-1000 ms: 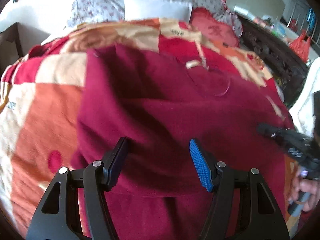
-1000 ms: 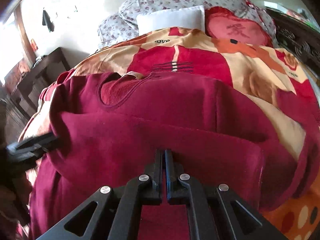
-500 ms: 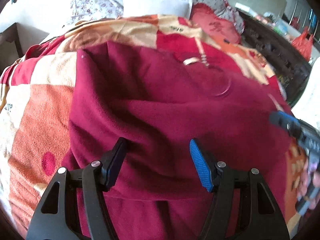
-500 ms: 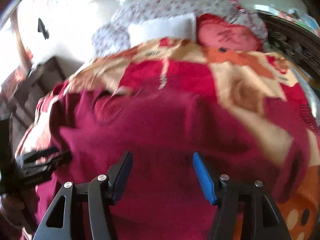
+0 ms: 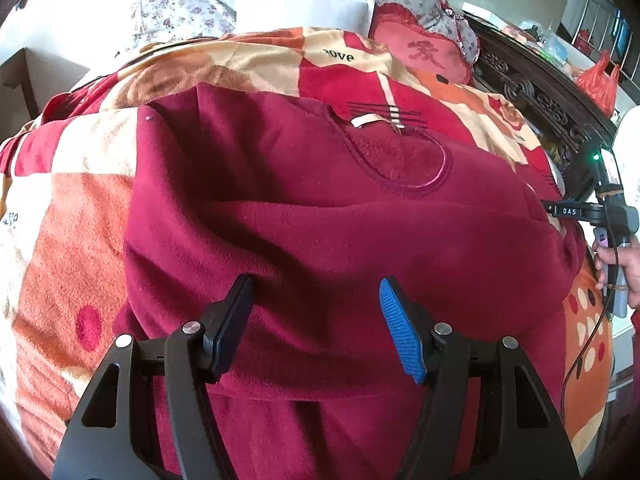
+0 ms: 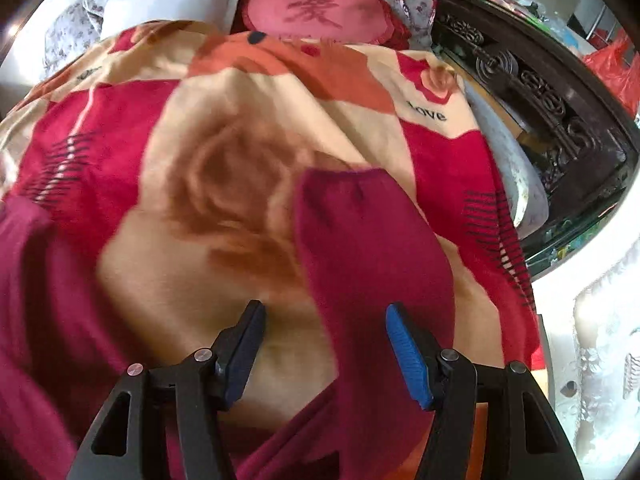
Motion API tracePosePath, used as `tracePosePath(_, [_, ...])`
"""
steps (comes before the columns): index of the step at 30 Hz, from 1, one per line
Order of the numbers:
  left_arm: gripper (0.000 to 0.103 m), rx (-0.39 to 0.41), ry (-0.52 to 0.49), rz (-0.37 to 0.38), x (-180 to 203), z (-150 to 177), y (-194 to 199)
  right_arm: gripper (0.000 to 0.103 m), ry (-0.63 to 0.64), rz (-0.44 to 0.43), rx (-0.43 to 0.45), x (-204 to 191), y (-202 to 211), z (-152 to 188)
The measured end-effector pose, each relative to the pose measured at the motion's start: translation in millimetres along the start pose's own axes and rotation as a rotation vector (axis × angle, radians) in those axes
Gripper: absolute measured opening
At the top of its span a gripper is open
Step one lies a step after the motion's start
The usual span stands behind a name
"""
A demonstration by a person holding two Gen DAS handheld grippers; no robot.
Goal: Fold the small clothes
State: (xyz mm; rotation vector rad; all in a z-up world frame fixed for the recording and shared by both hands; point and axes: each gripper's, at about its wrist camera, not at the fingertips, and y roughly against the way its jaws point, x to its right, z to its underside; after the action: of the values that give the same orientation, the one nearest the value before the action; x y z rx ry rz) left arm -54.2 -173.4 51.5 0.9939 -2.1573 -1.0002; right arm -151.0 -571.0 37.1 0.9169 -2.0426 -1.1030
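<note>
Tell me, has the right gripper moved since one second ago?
Yes. The right gripper has swung to the right: the red cushion sits nearer the middle of its view, and the sleeve now lies ahead. Its jaws, shut before, are open.

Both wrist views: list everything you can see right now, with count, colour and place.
sweater: 1, maroon, spread on the blanket; its sleeve lies out to the right
blanket: 1, red, orange and cream, covering the bed
heart cushion: 1, pink-red, at the bed head
pillow: 1, white, beside the cushion
bed frame: 1, dark carved wood, right side
plastic bag: 1, red, far right
left gripper: fingers open over the sweater
right gripper: fingers open over the sleeve
</note>
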Motion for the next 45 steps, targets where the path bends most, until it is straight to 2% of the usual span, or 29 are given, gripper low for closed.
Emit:
tracePosePath(1, [0.064,-0.002,0.001,0.000,-0.2,-0.4,-0.7,0.044,-0.012,0.013,0.019,6.9,-1.3,0.6])
tracePosePath(2, [0.064,-0.002,0.001,0.001,-0.5,-0.4,-0.7,0.021,-0.029,0.025,0.028,14.2,-1.9,2.6])
tracePosePath(4, [0.064,0.000,0.000,0.001,-1.3,-0.6,-0.3,0.010,-0.112,-0.001,0.059,37.9,1.2,6.4])
tracePosePath(9, [0.064,-0.001,0.016,-0.003,-6.1,-0.6,1.0,0.008,-0.303,-0.128,0.219,88.1,44.0,22.1])
tracePosePath(11, [0.064,0.003,0.021,0.002,-7.3,-0.8,4.2,0.008,-0.351,-0.254,0.310,100.9,71.1,25.9])
tracePosePath(14, [0.064,0.025,0.019,-0.001,-9.0,-2.7,14.2,0.008,-0.325,-0.384,0.416,99.7,115.4,25.5])
tracePosePath(17, [0.064,0.055,0.022,0.005,-12.5,-7.1,27.7,0.007,-0.236,-0.557,0.515,86.6,164.5,24.3])
tracePosePath(22, [0.064,0.133,0.038,0.006,-29.9,-18.3,64.1,0.007,0.036,-0.846,0.613,28.7,242.4,20.9])
tracePosePath(25, [0.064,0.186,0.044,-0.014,-47.2,-20.8,89.9,0.007,0.217,-1.026,0.610,-11.9,269.3,14.3])
tracePosePath(28, [0.064,0.230,0.071,-0.041,-72.2,-16.9,114.5,0.007,0.368,-1.146,0.554,-64.2,278.8,2.5])
tracePosePath(31, [0.064,0.248,0.122,-0.065,-99.9,-7.5,132.1,0.007,0.482,-1.187,0.454,-126.6,268.7,-5.4])
tracePosePath(34, [0.064,0.251,0.154,-0.087,-118.8,1.3,139.5,0.007,0.565,-1.233,0.270,-197.7,230.1,-13.9])
tracePosePath(35, [0.064,0.247,0.155,-0.092,-121.1,2.9,138.6,0.007,0.587,-1.209,0.224,-219.7,214.6,-13.9])
tracePosePath(36, [0.064,0.232,0.150,-0.094,-123.1,4.5,135.4,0.007,0.592,-1.143,0.170,-249.7,191.6,-16.5])
tracePosePath(39, [0.064,0.202,0.132,-0.079,-119.5,6.5,125.7,0.009,0.545,-0.964,0.038,-295.4,137.4,-28.8])
tracePosePath(41, [0.064,0.203,0.119,-0.064,-116.2,6.7,121.7,0.009,0.482,-0.847,0.058,-295.8,117.2,-36.3])
tracePosePath(42, [0.066,0.195,0.110,-0.057,-114.2,5.0,117.7,0.009,0.442,-0.822,0.078,-288.2,115.7,-38.7])
tracePosePath(44, [0.066,0.176,0.101,-0.039,-110.4,1.8,108.6,0.009,0.355,-0.853,0.106,-258.5,123.2,-39.6])
tracePosePath(45, [0.066,0.178,0.103,-0.026,-108.1,-1.1,102.5,0.010,0.341,-0.838,0.126,-244.7,130.2,-36.6])
